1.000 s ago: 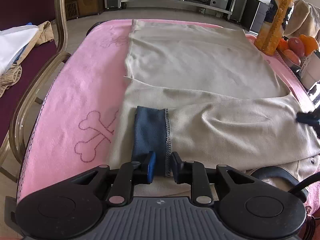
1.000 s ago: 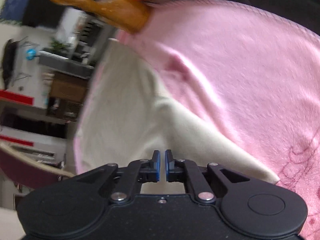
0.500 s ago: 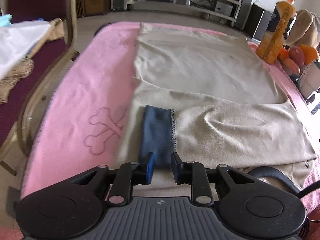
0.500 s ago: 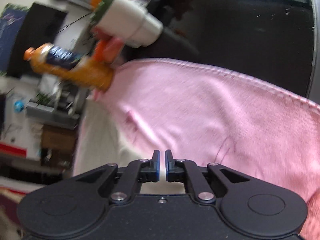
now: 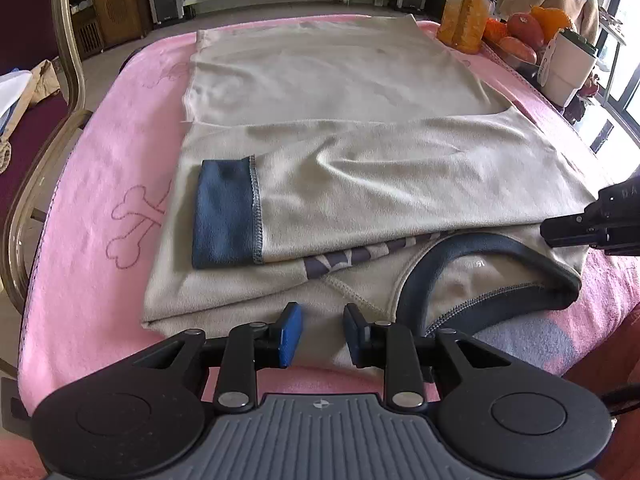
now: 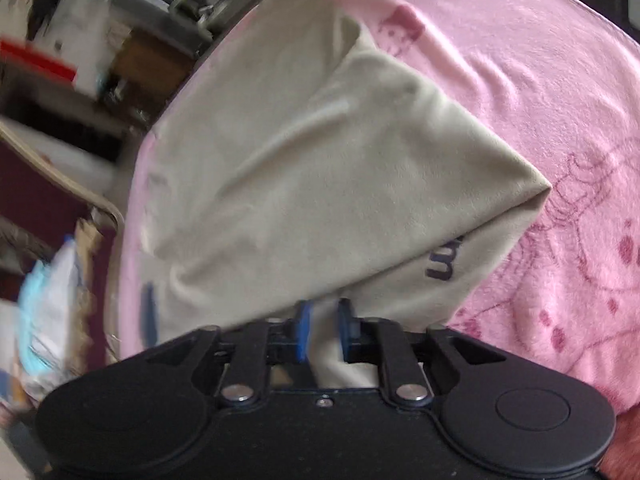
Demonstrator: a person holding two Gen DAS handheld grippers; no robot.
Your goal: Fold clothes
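On the pink towel [image 5: 100, 152], the beige shirt [image 5: 340, 80] lies with both sleeves folded in; the body fold remains. Left hand-held gripper [image 5: 322, 332] is opening, empty, near the collar [image 5: 480, 248]; right hand-held gripper [image 6: 322, 332] pinches the shirt's edge.

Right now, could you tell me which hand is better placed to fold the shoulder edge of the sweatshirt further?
Right. The right gripper has sweatshirt fabric between its fingers. The left gripper, opening, hovers near the collar holding nothing.
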